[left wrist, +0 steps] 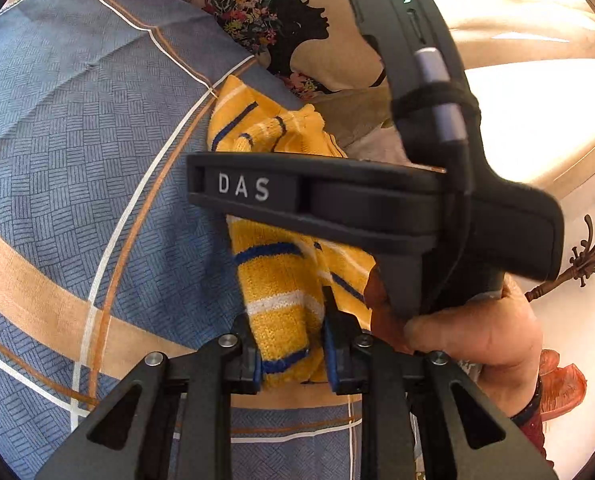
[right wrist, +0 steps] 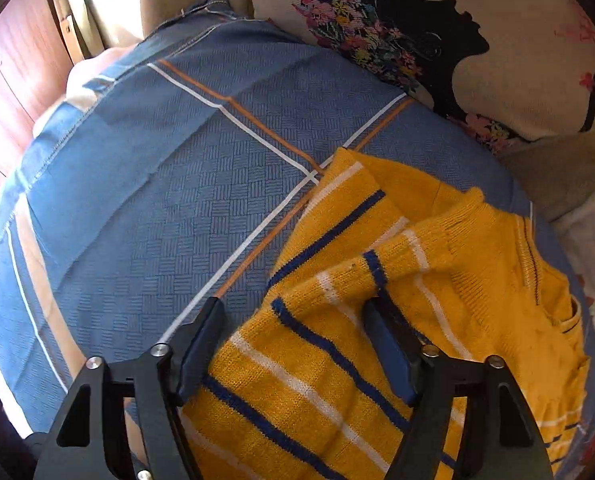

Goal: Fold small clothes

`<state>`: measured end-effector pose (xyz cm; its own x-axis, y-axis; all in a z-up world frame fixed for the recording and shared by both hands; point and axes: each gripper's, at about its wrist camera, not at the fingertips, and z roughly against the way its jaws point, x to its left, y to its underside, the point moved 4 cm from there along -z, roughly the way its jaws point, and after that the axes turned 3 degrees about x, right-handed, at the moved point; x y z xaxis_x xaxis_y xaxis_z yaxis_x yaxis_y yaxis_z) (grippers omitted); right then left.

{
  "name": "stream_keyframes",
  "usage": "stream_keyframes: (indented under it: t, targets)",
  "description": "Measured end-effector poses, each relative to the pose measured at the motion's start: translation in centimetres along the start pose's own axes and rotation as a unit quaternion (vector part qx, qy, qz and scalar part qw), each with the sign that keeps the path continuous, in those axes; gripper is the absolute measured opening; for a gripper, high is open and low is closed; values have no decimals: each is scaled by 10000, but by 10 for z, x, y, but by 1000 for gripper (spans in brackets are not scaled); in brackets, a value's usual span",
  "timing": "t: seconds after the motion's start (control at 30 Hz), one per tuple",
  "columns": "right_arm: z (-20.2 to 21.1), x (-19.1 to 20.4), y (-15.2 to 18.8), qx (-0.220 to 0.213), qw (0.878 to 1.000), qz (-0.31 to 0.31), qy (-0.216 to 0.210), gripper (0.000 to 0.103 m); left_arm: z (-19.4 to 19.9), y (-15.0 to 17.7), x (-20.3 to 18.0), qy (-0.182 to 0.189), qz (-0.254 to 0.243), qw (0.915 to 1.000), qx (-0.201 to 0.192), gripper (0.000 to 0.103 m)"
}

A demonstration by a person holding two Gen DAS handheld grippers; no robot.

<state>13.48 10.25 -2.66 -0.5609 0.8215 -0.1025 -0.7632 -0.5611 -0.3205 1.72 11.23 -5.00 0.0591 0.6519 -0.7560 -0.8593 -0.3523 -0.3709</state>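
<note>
A small yellow knit sweater with blue and white stripes lies crumpled on a blue patterned bedsheet. My right gripper is open, its fingers wide apart over a striped fold of the sweater. In the left wrist view the sweater runs between my left gripper's fingers; my left gripper is shut on a bunched striped part of it. The right gripper's black body crosses the left wrist view above the sweater, held by a hand.
A cream pillow with a floral silhouette print lies at the far edge of the bed. The bedsheet's hem and a wooden cabinet show at far left. A white printed cloth lies to the right.
</note>
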Motion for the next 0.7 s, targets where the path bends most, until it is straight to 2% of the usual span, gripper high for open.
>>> stream_keyframes:
  t: [0.03,0.07,0.1,0.13,0.17,0.23,0.3,0.4,0.53,0.7]
  targets:
    - [1,0,2,-46,9997,72,220,47,0,1,-3,-1,-4,10000,-14,21]
    - [4,-1,4,-116,9995,94,294,40,0,2,-7,-6,-18,10000,-28,21]
    - [8,-4,6,-202,9995,69,248,25,0,3,-12,-16,-50,10000,-38,21]
    - [12,-8,9,-276,9995,20,180,17,-1,4,-18,-28,-99,9999,-40,21]
    - [18,-13,11,-369,9993,-76,47,16,-1,5,-25,-48,-172,9998,-40,21]
    - [33,-28,19,-610,9974,-312,-219,14,2,8,-41,-41,-359,9993,-32,28]
    - [52,-49,27,-925,9931,-589,-422,13,14,10,-58,161,-488,9986,-134,41]
    - [81,-102,52,-1351,9808,-1218,-705,11,37,16,-79,470,-727,9958,-295,55]
    - [108,-190,117,-1766,9570,-2129,-879,11,41,23,-87,279,-869,9953,-326,58]
    - [106,-279,219,-1915,9209,-3287,-847,11,6,31,-89,146,-665,9976,119,58]
